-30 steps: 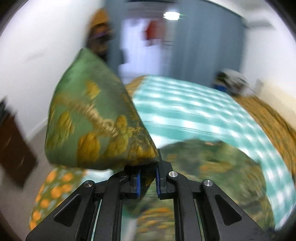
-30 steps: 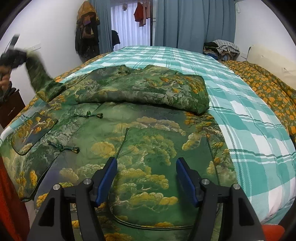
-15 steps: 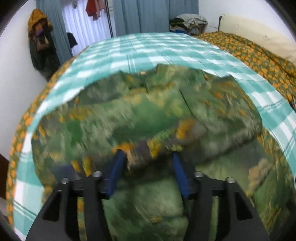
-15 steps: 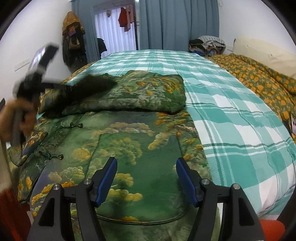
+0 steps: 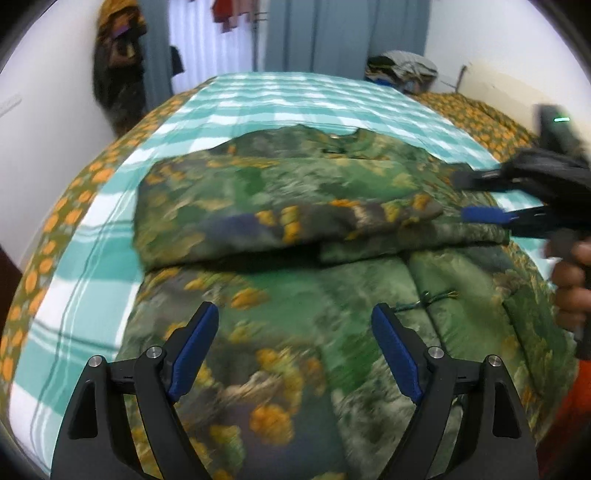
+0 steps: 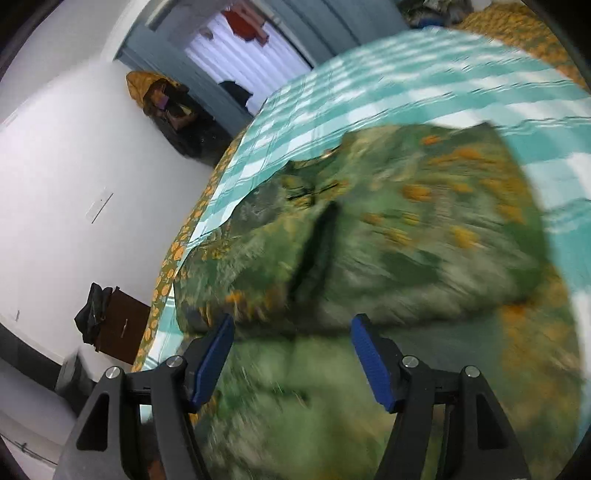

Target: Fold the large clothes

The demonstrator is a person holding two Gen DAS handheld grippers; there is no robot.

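A bed [image 5: 258, 96] fills most of both views, spread with a teal and white checked cover [image 5: 110, 229] whose near left edge shows an orange-flowered border [image 5: 48, 236]. On this cover lies the task's thing, a large green brocade garment [image 5: 280, 302] patterned with gold trees. It sits toward the near end of the bed, its lower body spread flat and its upper part folded over into a thick band [image 5: 258, 206] that runs crosswise. A small knot fastening [image 5: 432, 297] shows on the flat front panel.

Behind the bed hang blue-grey curtains [image 5: 332, 33], with dark clothes [image 5: 114, 55] hanging by the white wall at the left and a heap of laundry [image 5: 402, 66] at the far right corner.

The left gripper [image 5: 295, 354] hovers over the flat part of the garment, its jaws spreading apart with nothing pinched between the blue pads [image 5: 194, 350]; cloth shows only below them. The right gripper [image 5: 463, 195] reaches in from the right at the end of the folded band, held by a hand [image 5: 570, 284]. In its own blurred view [image 6: 291, 358] its jaws stand apart, gripping nothing, poised just above the near edge of the fold
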